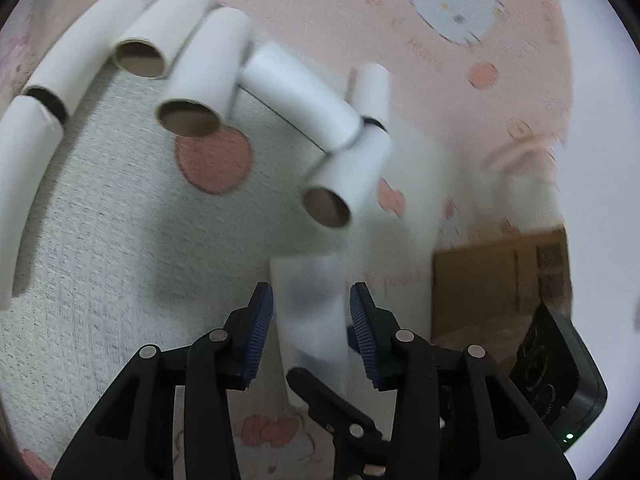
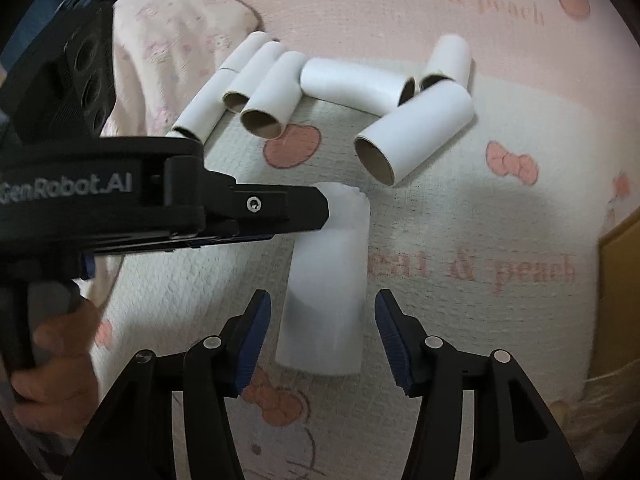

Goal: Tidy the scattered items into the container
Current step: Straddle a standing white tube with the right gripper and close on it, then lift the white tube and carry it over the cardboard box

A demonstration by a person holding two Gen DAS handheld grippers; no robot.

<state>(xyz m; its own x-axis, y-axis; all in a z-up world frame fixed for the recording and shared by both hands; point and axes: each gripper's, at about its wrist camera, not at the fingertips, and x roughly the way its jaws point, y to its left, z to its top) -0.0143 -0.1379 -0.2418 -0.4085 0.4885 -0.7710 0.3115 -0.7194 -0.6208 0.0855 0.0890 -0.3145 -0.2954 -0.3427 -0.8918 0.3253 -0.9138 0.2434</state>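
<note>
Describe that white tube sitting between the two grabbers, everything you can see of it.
The white tube is a plain roll, apparently cardboard with a white outside, blurred in both views. It lies on the pink and cream cartoon mat, apart from the other tubes beyond it. Its far end looks ragged. The left gripper reaches that far end, the right gripper straddles the near end; both have open jaws, and no pad visibly presses it.

A: Soft, even light is filling both views, with no glare showing on the mat [image 2: 480, 220]. The nearest paper tube [image 2: 326, 292] is smearing with motion blur.

B: A broad shadow is lying on the mat beside it. The fisheye is bending the edges, and black corners are vignetting each picture.
</note>
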